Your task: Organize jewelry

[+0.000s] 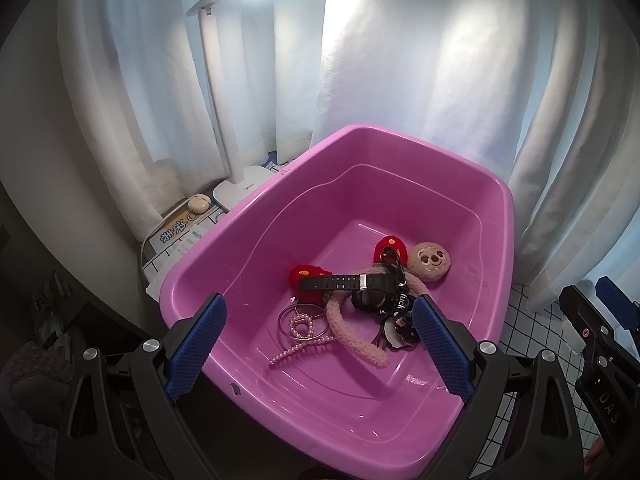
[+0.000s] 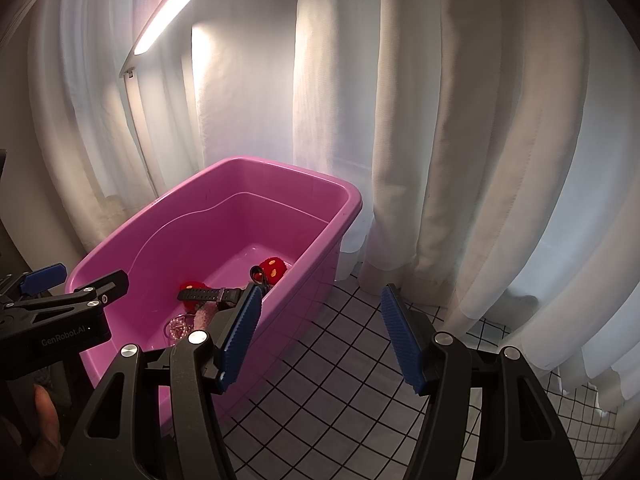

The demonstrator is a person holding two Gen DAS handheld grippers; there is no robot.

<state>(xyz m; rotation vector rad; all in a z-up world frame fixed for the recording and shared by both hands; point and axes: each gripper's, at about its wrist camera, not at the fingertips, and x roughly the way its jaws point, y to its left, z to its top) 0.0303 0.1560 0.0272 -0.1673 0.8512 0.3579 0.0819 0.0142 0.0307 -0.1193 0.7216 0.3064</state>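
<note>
A pink plastic tub (image 1: 256, 216) holds a jumble of accessories. A black watch (image 1: 344, 282) lies across a fuzzy pink headband (image 1: 352, 336) with red plush ears (image 1: 390, 249) and a round beige face charm (image 1: 431, 261). Thin bangles (image 1: 288, 316), a pearl clip (image 1: 301, 327) and a pearl strand (image 1: 296, 350) lie at the front left, dark trinkets (image 1: 400, 328) at the right. My left gripper (image 1: 318, 348) hovers open above the tub's near side, holding nothing. My right gripper (image 2: 320, 338) stands open and empty over the tiled surface, right of the tub (image 2: 200, 208).
White curtains (image 2: 440, 140) hang close behind and to the right. A lit desk lamp (image 2: 168, 16) stands at the back left, its white base (image 1: 244, 188) beside a small cream case (image 1: 199, 202). The white grid-patterned surface (image 2: 340, 380) spreads right of the tub.
</note>
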